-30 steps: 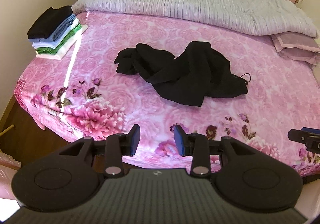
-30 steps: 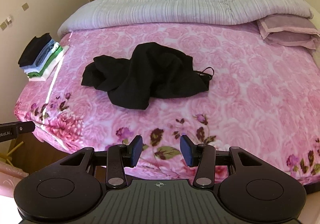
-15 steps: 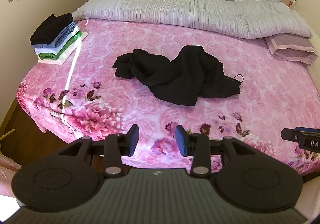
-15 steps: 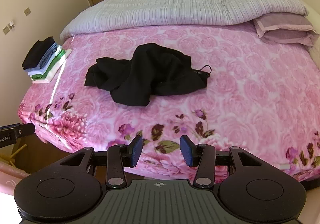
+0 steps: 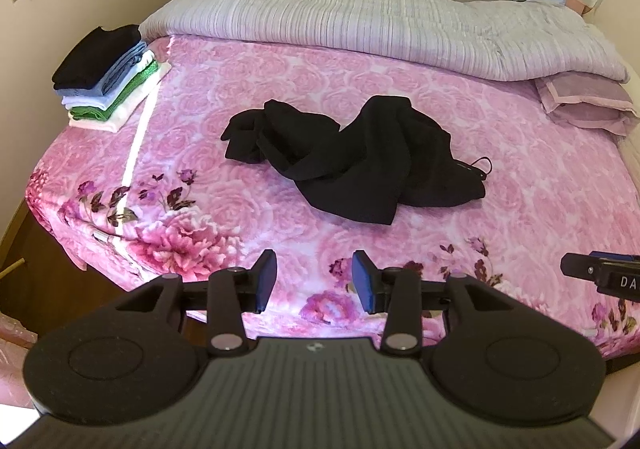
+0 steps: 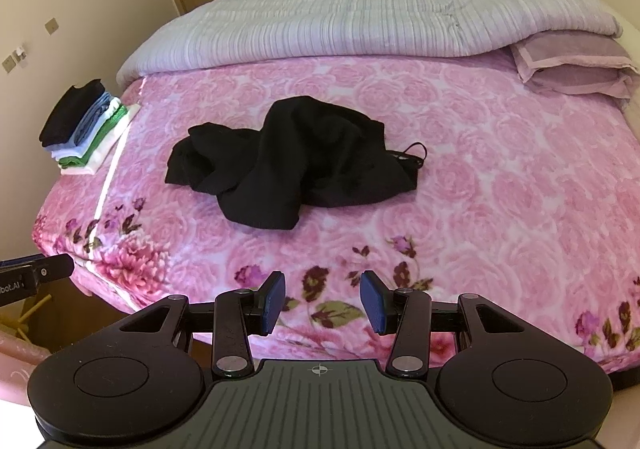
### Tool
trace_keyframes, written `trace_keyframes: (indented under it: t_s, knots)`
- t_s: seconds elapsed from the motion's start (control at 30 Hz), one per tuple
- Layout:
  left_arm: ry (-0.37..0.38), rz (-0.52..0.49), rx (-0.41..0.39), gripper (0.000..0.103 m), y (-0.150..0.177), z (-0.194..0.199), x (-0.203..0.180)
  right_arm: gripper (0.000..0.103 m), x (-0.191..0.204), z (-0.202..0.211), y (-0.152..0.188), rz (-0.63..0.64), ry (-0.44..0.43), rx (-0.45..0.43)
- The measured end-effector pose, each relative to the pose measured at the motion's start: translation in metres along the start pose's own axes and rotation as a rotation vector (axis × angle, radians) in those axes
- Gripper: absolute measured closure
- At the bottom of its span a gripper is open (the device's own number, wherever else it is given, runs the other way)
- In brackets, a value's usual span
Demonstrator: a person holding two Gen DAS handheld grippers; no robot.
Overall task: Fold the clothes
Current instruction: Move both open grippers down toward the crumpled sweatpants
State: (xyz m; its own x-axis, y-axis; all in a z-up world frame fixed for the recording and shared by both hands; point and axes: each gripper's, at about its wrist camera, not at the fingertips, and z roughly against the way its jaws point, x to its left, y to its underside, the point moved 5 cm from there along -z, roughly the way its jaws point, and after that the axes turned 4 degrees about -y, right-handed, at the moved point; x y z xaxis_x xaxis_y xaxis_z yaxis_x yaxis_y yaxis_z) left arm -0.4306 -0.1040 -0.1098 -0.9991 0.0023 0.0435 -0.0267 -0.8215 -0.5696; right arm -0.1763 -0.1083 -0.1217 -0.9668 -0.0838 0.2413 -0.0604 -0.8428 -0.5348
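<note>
A: Left wrist view. What differs from a second ago?
B: The bed (image 5: 540, 185) takes up less of the view and more of the wardrobe wall shows above it, so the camera has drawn back. The left gripper (image 5: 315, 281) is as before: blue pads spread, nothing between them, hanging over the near edge of the bed. The black garment (image 5: 360, 165) has not shifted.

A: How does the garment lie?
B: Crumpled at mid-bed, its long axis running left to right. A bunched end points toward the stack of folded clothes (image 5: 108, 77); a thin cord loop trails off the right end.

A: Edges and room?
B: Bare pink blanket lies all round the garment. The stack sits at the far left corner, well apart; the grey quilt (image 5: 360, 21) lines the far side, a pillow (image 5: 584, 105) the right.

A: Right wrist view. Same change?
B: Yes, the bed is again smaller in view. The right gripper (image 6: 322, 305) is spread and empty over the near edge.

A: The garment here?
B: The garment (image 6: 296, 165) lies left of centre, long axis again across the bed, cord loop at its right end.

A: Free space?
B: A wide open stretch of blanket to its right, and a strip between it and the near edge.
</note>
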Motion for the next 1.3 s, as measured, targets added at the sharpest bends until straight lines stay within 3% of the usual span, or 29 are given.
trace_keyframes:
  t_s: [0.2,0.47,0.83,1.03,1.3]
  knots:
    - [-0.001,0.068,0.059,0.065,-0.026,-0.046,0.044,0.057,-0.009,-0.039,-0.021,-0.076,0.014,0.042]
    - [-0.019,0.116,0.141,0.064,-0.086,-0.129,0.106,0.057,-0.04,-0.095,-0.064,-0.229,0.122,0.081]
    - [0.069,-0.021,0.229,0.062,-0.172,-0.258,0.12,0.057,-0.056,-0.161,-0.106,-0.48,0.263,0.107]
    - [0.087,-0.023,0.291,0.062,-0.186,-0.321,0.127,0.057,-0.073,-0.199,-0.114,-0.597,0.278,0.137]
    - [0.112,0.049,0.348,0.062,-0.191,-0.386,0.129,0.057,-0.097,-0.264,-0.151,-0.611,0.283,0.154]
